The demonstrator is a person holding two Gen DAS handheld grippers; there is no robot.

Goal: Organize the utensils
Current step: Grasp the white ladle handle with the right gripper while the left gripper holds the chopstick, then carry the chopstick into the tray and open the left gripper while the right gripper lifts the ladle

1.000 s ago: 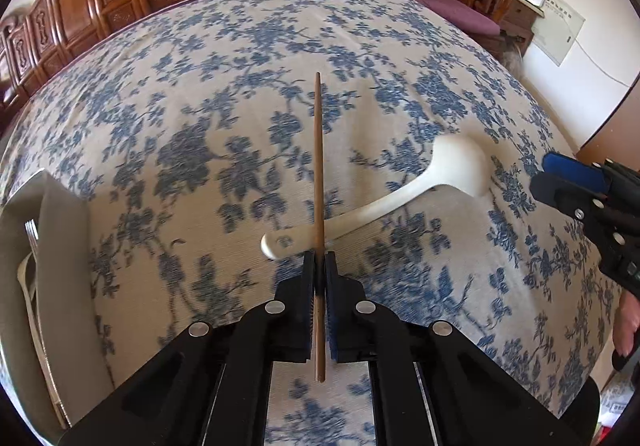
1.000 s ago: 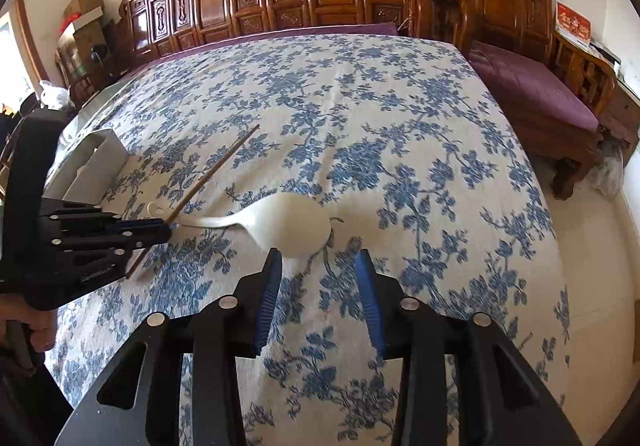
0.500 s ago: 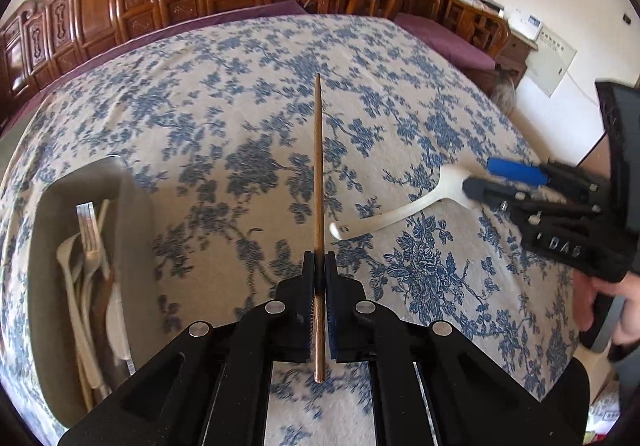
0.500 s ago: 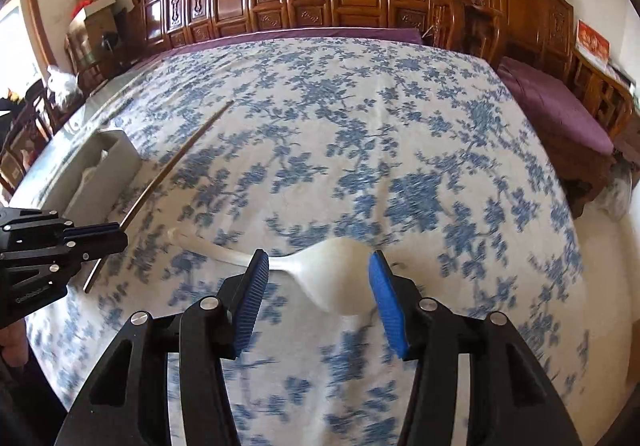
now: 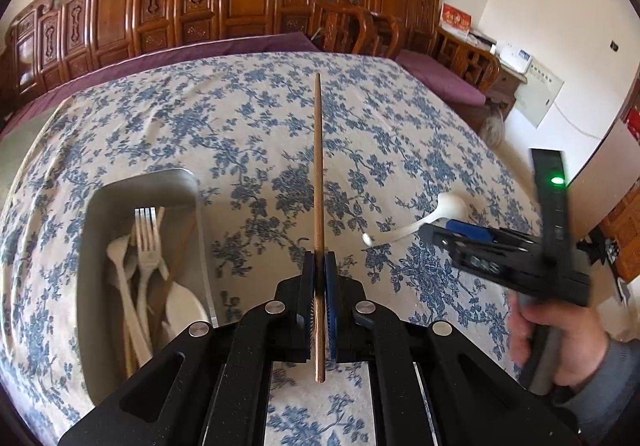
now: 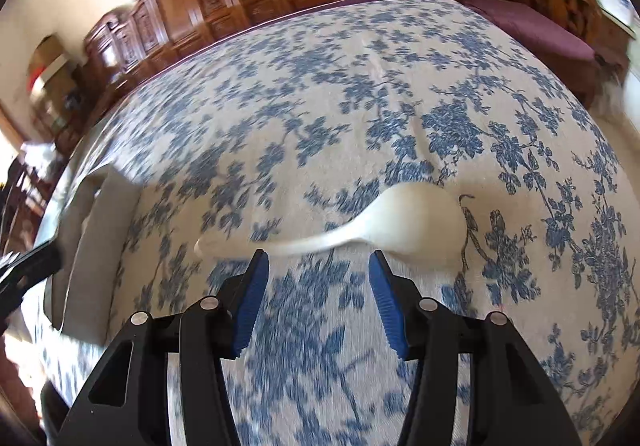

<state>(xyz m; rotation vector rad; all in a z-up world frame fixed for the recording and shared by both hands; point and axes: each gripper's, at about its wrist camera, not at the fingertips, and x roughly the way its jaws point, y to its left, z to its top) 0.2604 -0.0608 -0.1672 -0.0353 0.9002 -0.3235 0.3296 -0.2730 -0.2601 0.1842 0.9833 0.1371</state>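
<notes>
L tongs (image 5: pixel 319 270) clenched on a brown chopstick (image 5: pixel 318 181), held above the worktop (image 5: pixel 248 133) beside the grey tray (image 5: pixel 100 205) of utensils. R tongs (image 6: pixel 318 270) released – white spoon (image 6: pixel 400 224) lies on the cloth just beyond the tips, untouched.

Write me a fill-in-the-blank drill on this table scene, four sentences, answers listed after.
1. The left gripper is shut on a brown ____.
2. The white spoon lies on the ____ tablecloth, just ahead of the right gripper, whose pads do not touch it.
3. The grey tray already holds white spoons and a ____.
4. The right gripper's jaws are ____.

Answers: chopstick; blue-flowered; fork; open
</notes>
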